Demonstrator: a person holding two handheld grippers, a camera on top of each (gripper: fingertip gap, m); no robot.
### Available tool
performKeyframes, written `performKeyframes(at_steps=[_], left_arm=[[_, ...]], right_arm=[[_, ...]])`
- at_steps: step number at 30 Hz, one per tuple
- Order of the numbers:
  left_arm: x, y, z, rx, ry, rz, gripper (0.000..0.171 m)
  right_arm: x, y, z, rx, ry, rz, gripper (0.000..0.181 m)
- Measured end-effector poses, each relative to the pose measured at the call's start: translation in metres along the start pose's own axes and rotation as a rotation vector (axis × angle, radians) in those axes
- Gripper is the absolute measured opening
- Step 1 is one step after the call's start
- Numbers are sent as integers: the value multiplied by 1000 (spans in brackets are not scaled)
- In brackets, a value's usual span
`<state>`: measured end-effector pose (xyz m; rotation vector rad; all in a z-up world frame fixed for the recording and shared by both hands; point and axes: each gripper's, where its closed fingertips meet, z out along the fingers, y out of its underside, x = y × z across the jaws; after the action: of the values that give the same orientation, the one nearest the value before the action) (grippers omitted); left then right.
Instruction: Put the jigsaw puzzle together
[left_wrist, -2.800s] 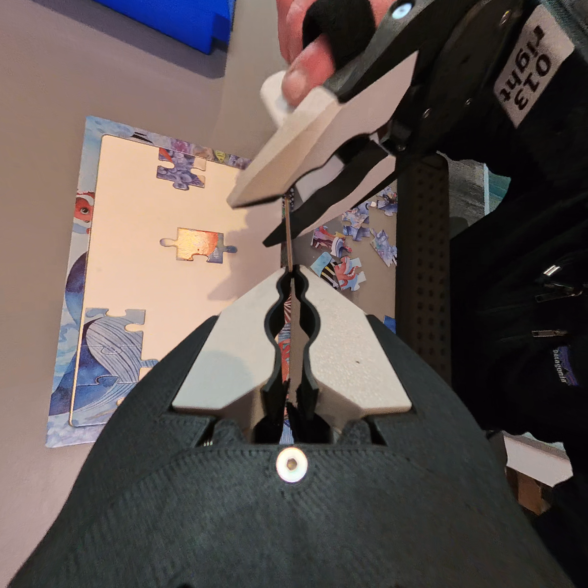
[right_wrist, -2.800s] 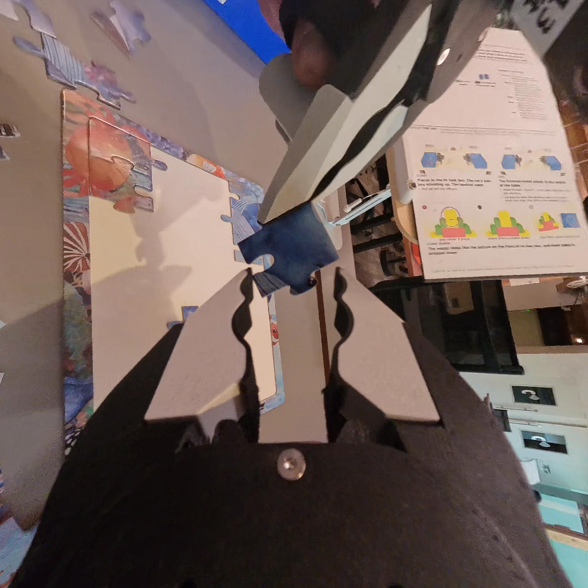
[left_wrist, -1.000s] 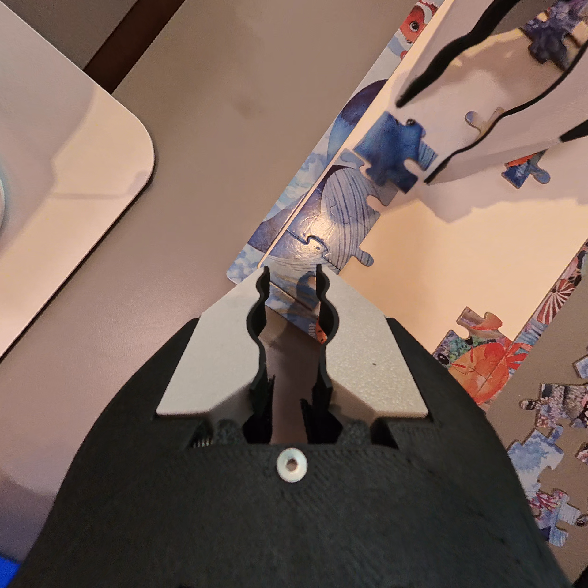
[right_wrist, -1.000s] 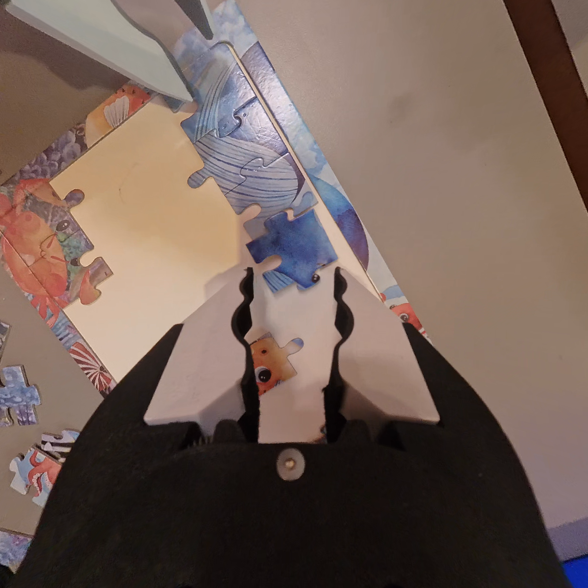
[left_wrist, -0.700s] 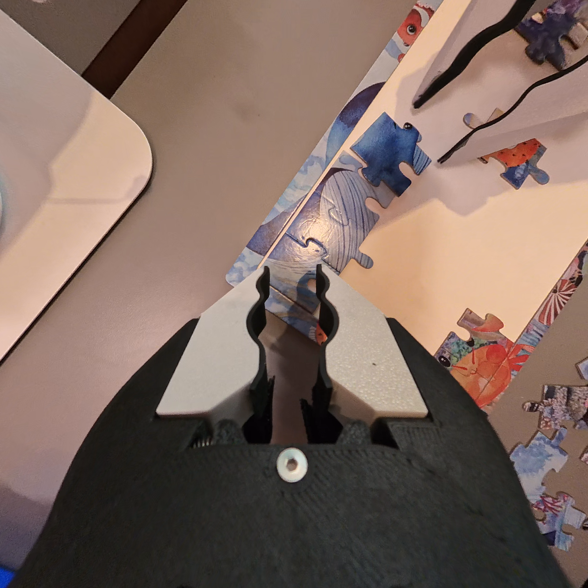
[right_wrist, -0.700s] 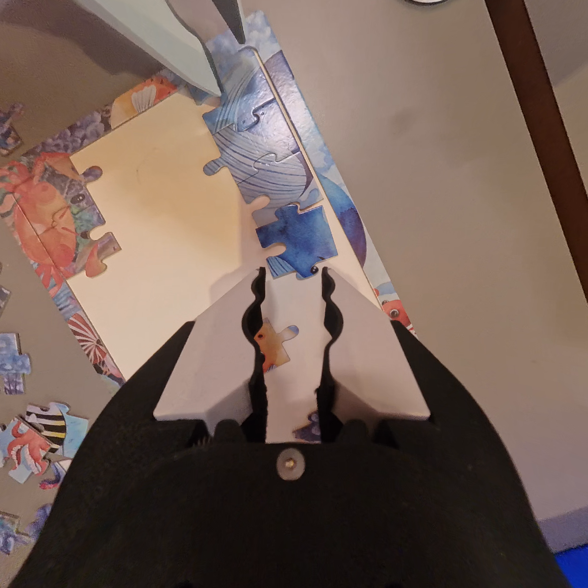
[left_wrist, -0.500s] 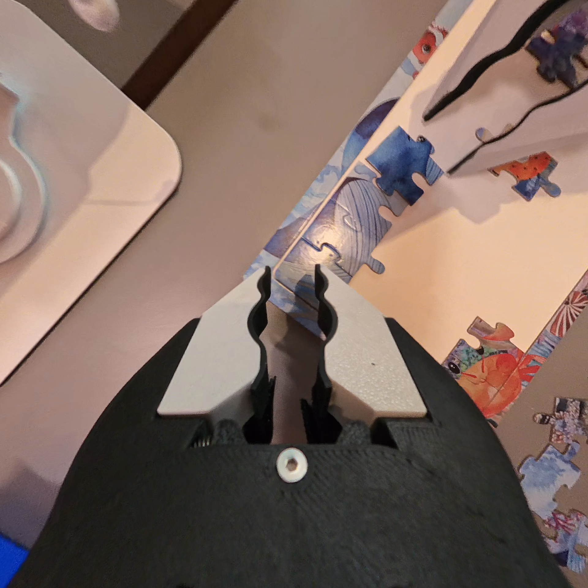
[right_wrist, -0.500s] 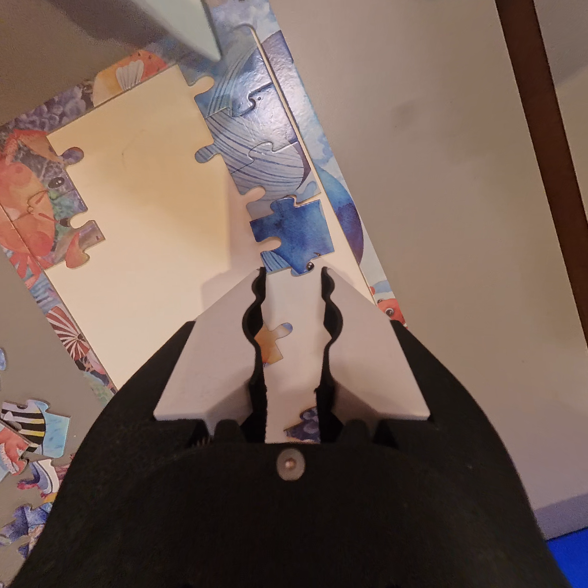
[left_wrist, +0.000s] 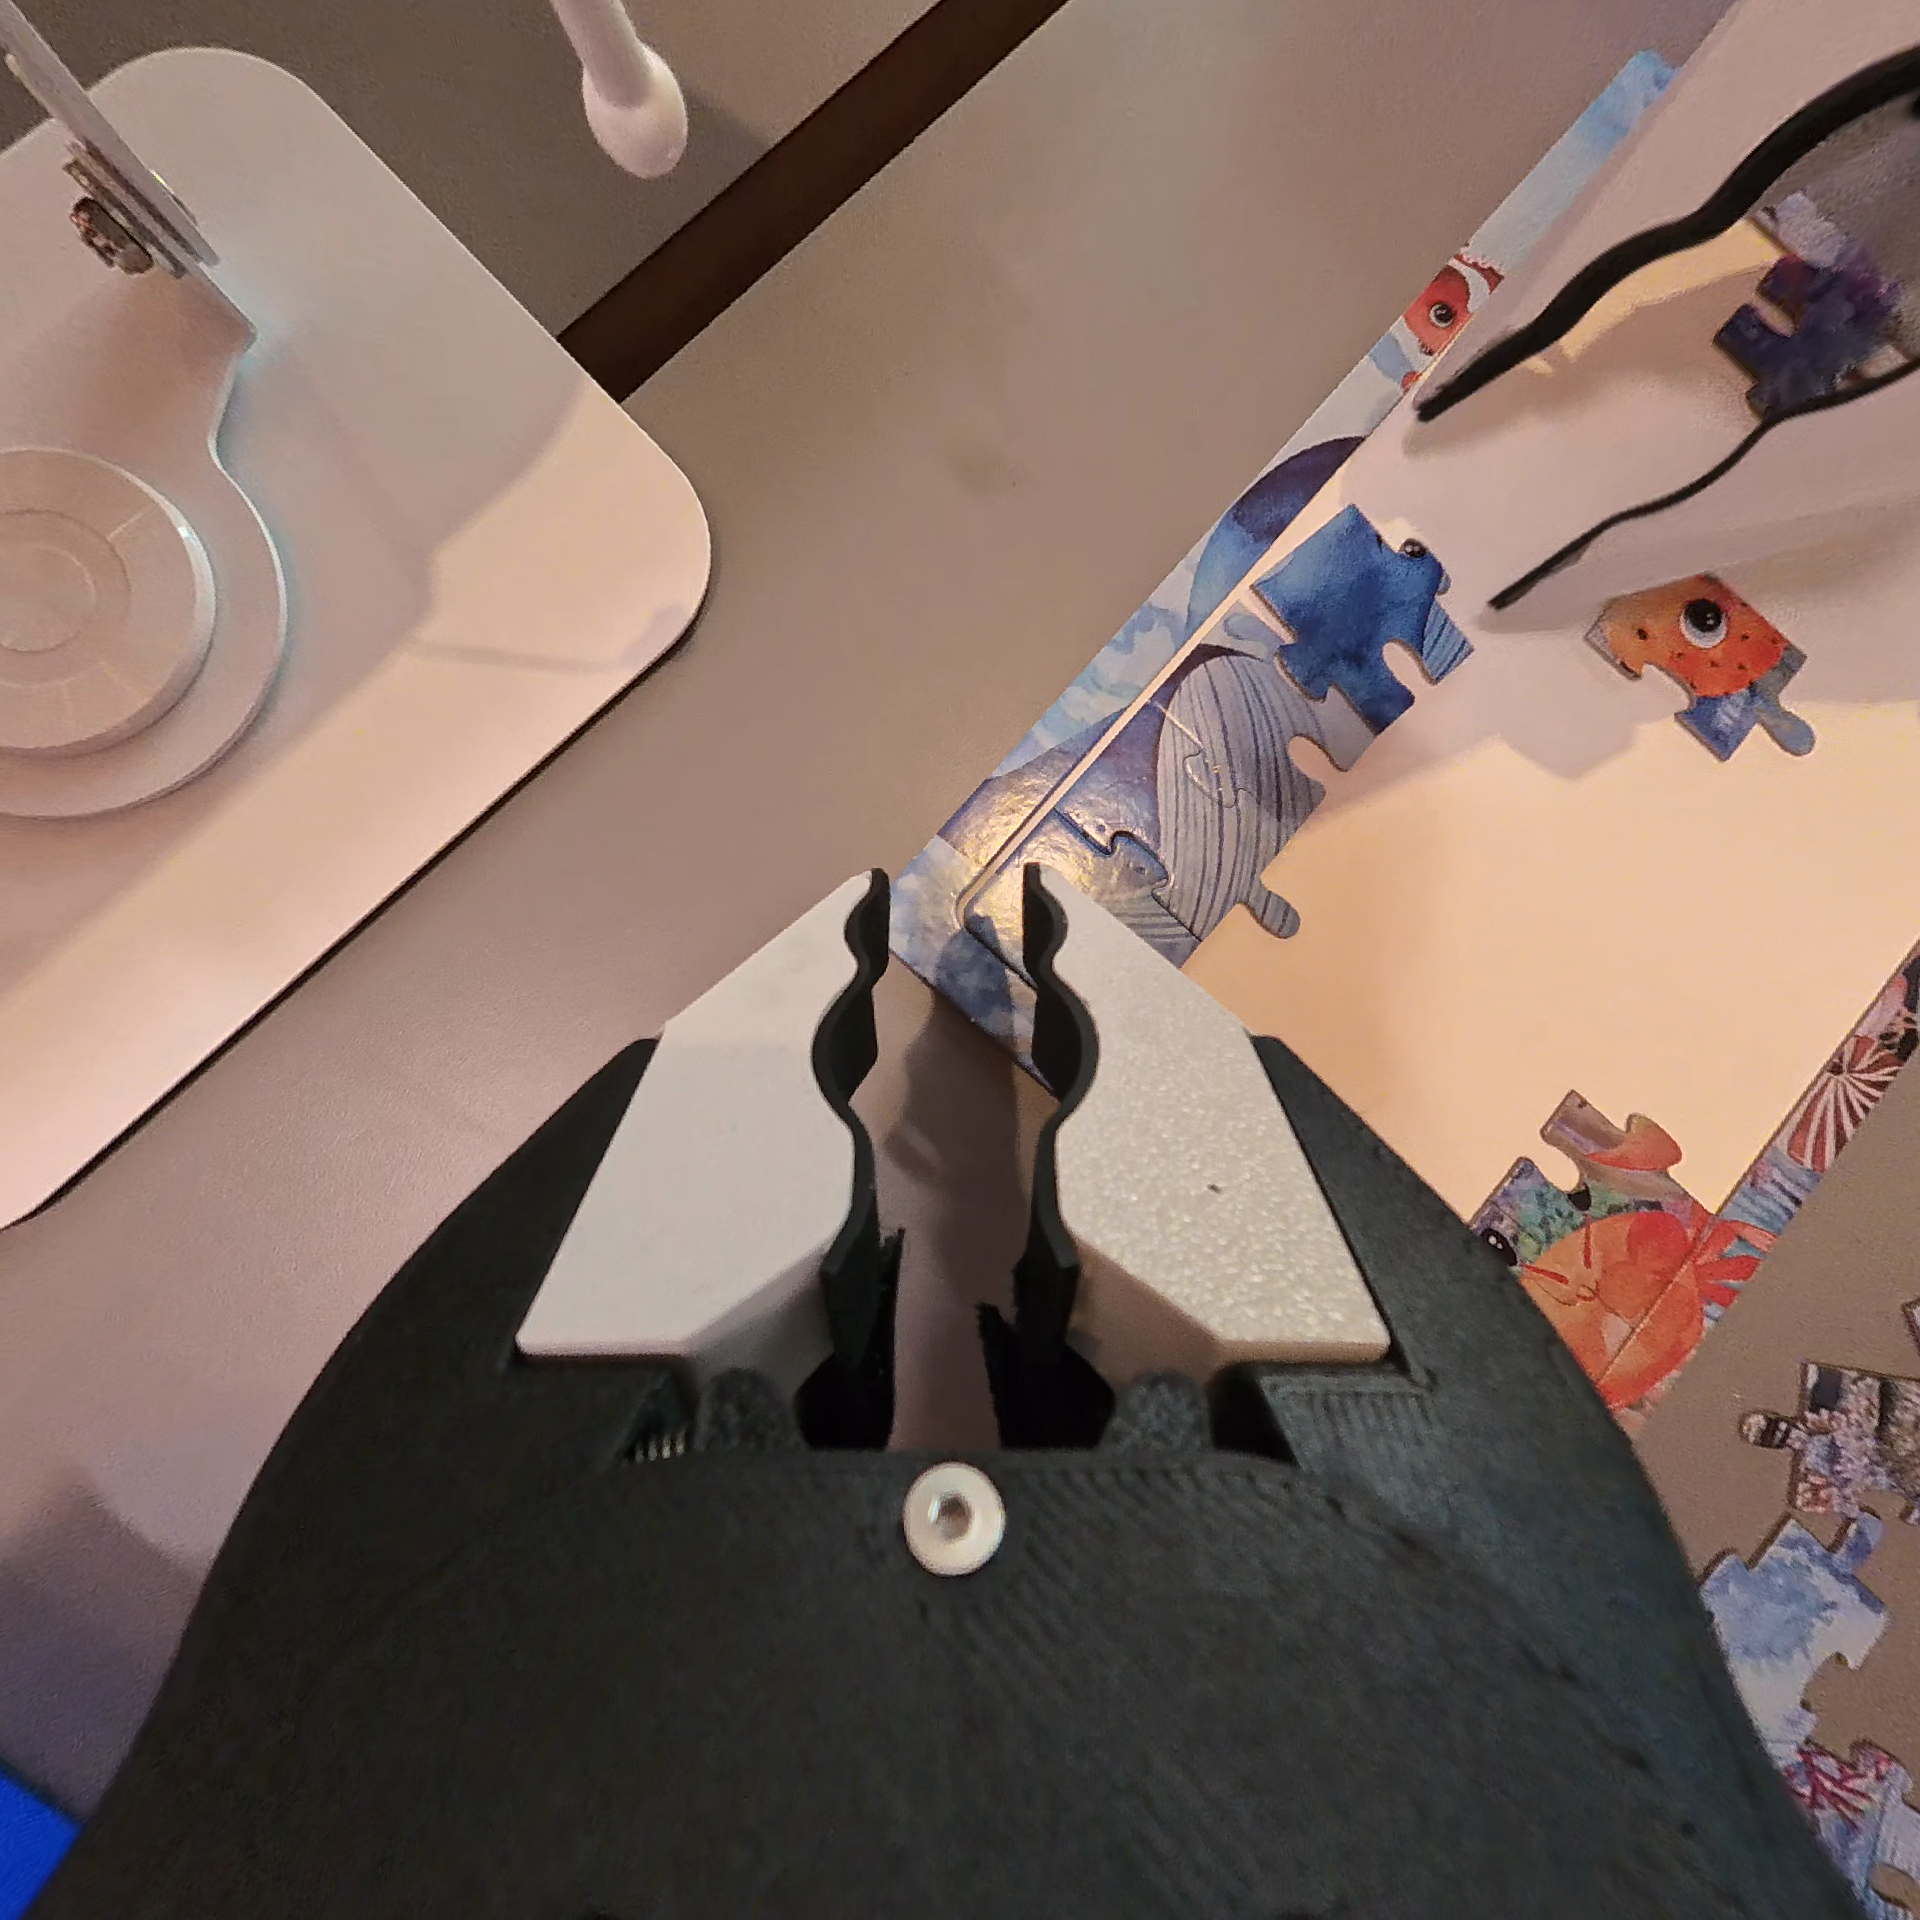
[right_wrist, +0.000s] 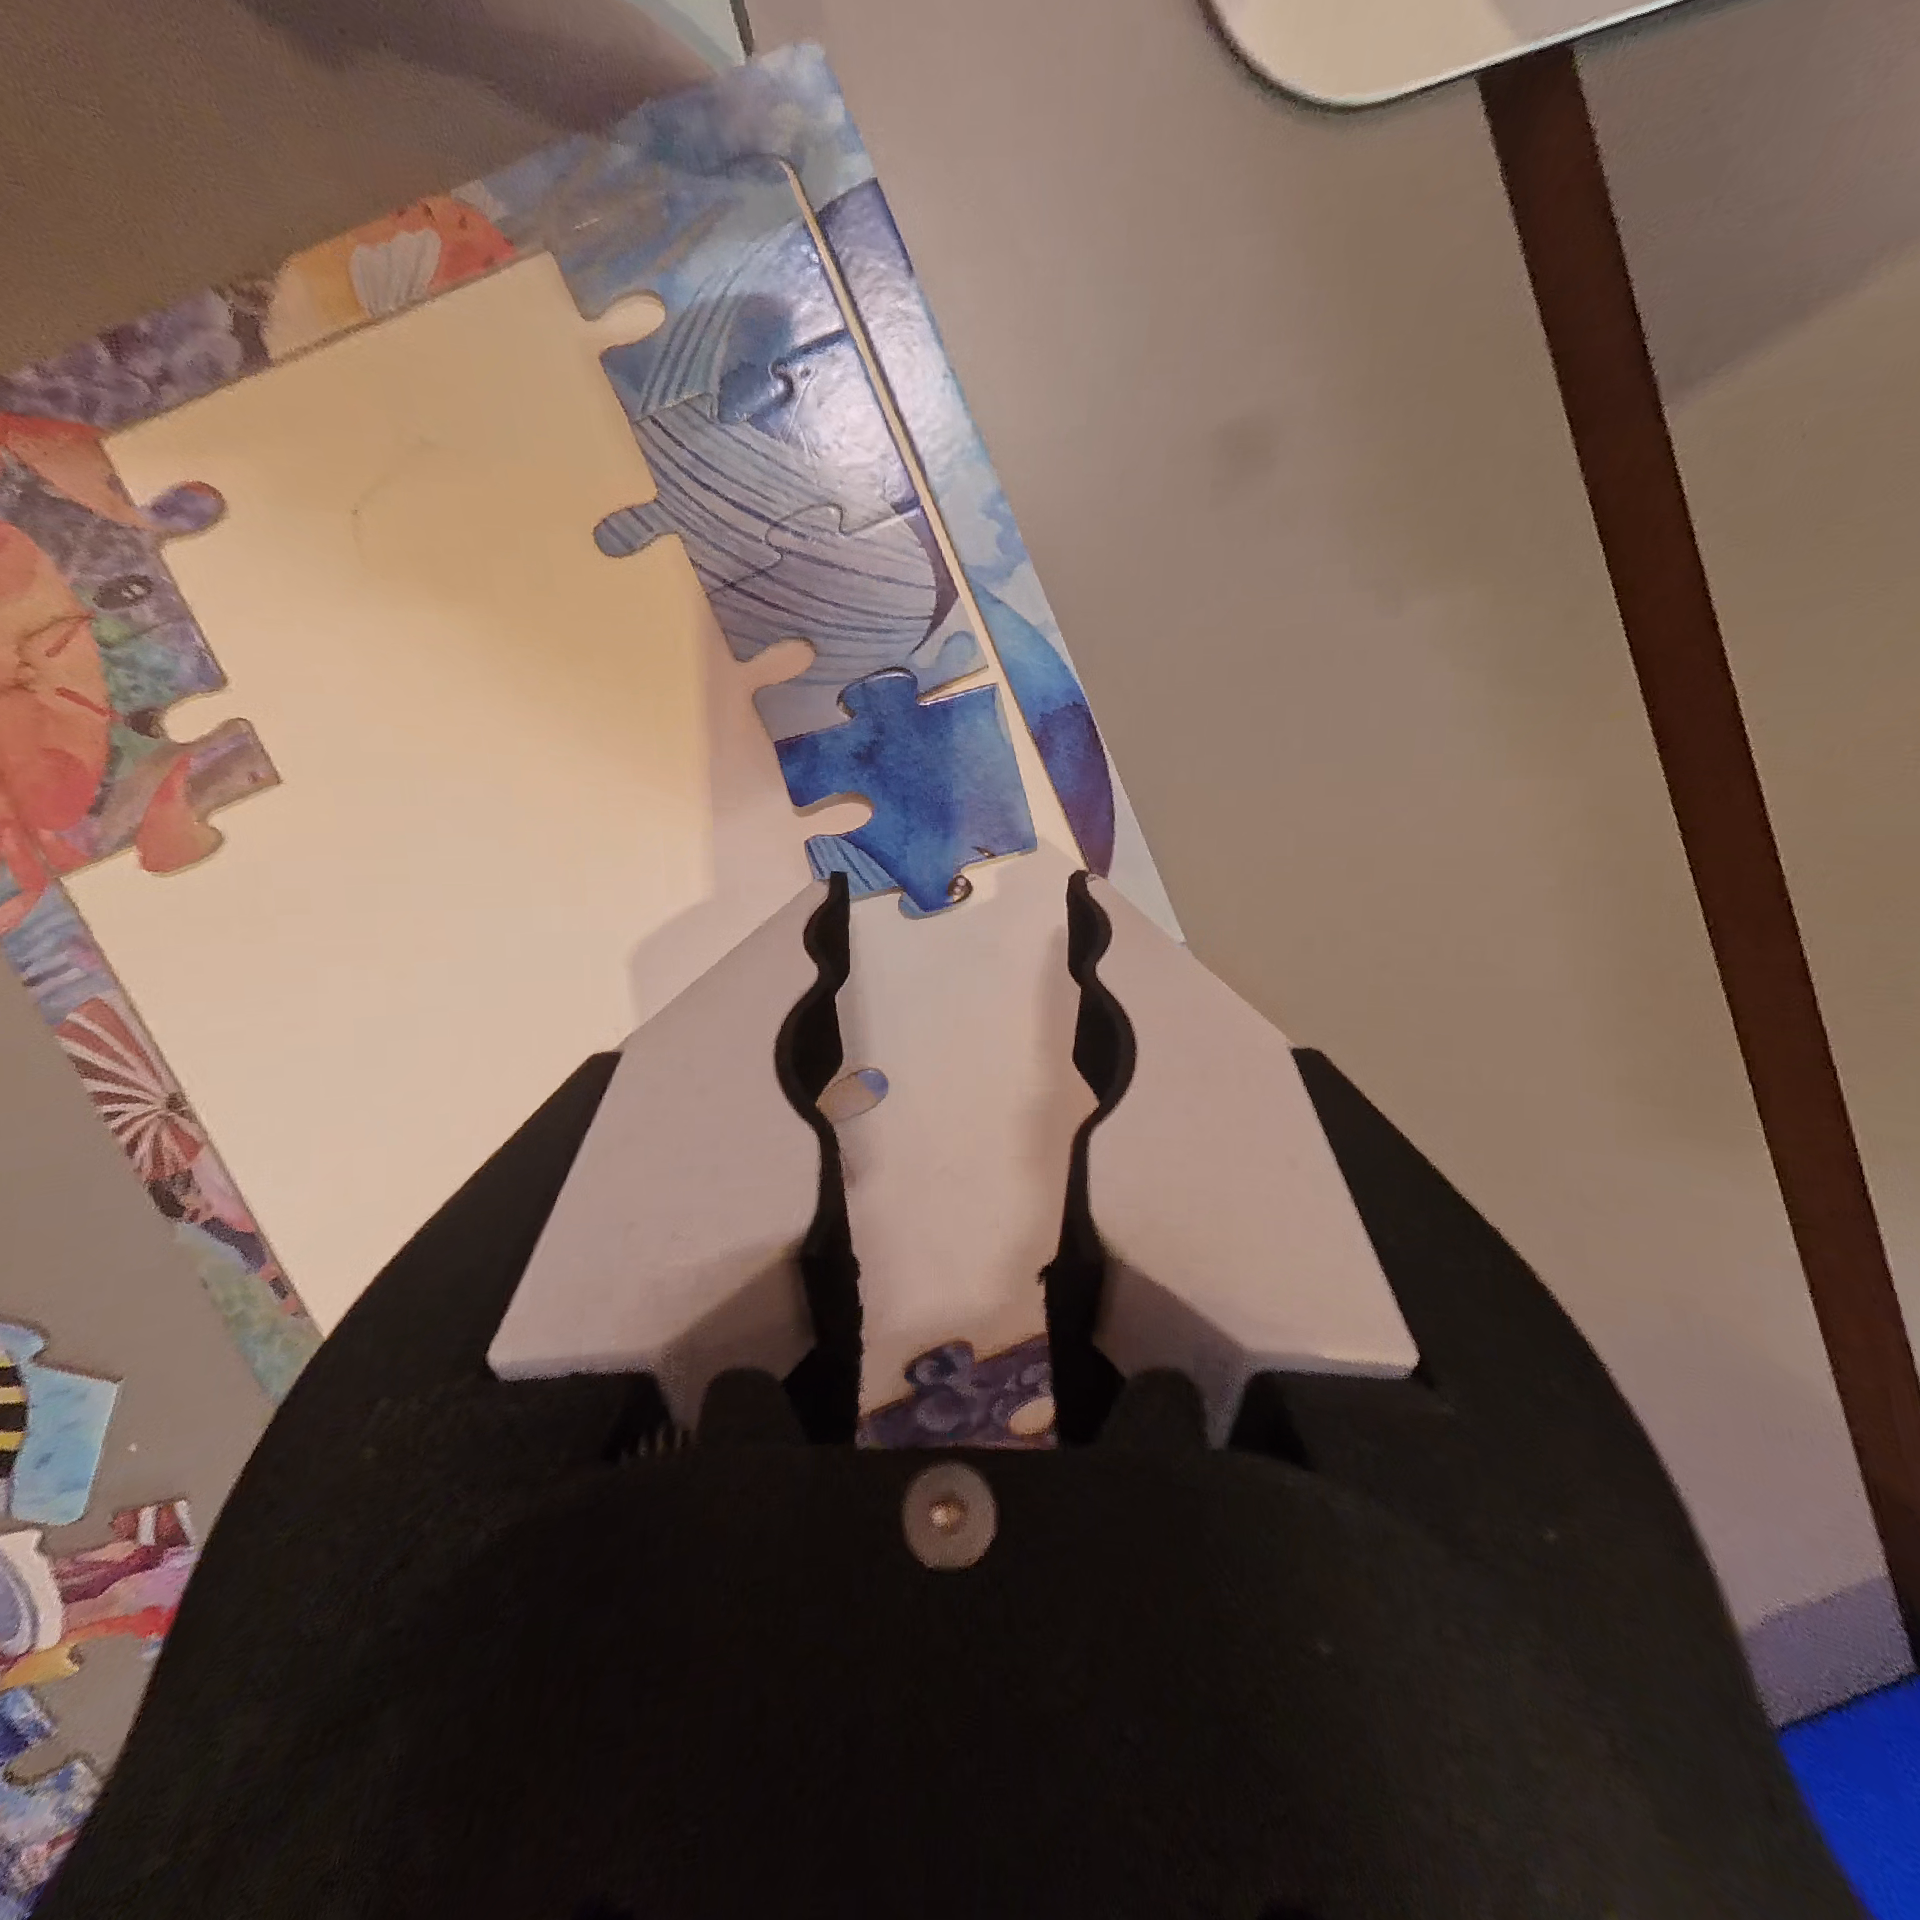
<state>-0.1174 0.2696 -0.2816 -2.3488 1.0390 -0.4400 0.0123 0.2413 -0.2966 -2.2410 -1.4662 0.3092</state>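
The puzzle tray (right_wrist: 416, 727) lies on the table with its cream floor mostly bare. A dark blue piece (right_wrist: 914, 800) lies in it against the joined whale pieces (right_wrist: 800, 520), with a thin gap at one side. My right gripper (right_wrist: 956, 888) is open and empty, its tips just behind the blue piece. My left gripper (left_wrist: 956, 904) is open and empty over the tray's near corner. In the left wrist view the blue piece (left_wrist: 1351, 613), the whale pieces (left_wrist: 1195, 800) and the right gripper's fingers (left_wrist: 1662, 343) show above the tray.
An orange fish piece (left_wrist: 1704, 655) and a purple piece (right_wrist: 966, 1392) lie loose in the tray. Joined crab pieces (left_wrist: 1600, 1268) sit at its edge. Several loose pieces (left_wrist: 1849, 1444) lie beside the tray. A white stand base (left_wrist: 312, 520) sits beyond a dark brown strip (right_wrist: 1714, 727). Some 15 cm of space lies between my two pairs of fingers.
The left gripper let go of the blue piece, which now lies in the tray and has slid up against the whale pieces. Both grippers have drawn back a little.
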Motion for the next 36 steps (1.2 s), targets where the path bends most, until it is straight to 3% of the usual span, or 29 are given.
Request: performKeyframes(at_steps=[6, 15, 30, 33, 36], left_arm=[[0, -1, -2, 8, 8, -5, 24], [8, 3, 6, -17, 26, 18, 24], [8, 6, 12, -32, 32, 23, 24], [8, 8, 14, -38, 34, 23, 24], [8, 9, 15, -40, 34, 25, 24]], right_arm=[[-1, -2, -13, 7, -42, 3, 41], [-12, -4, 14, -53, -13, -118, 54], [-14, -1, 15, -56, -90, -139, 22], [-10, 1, 15, -80, -60, -162, 20], [-8, -2, 14, -74, -39, -169, 29]])
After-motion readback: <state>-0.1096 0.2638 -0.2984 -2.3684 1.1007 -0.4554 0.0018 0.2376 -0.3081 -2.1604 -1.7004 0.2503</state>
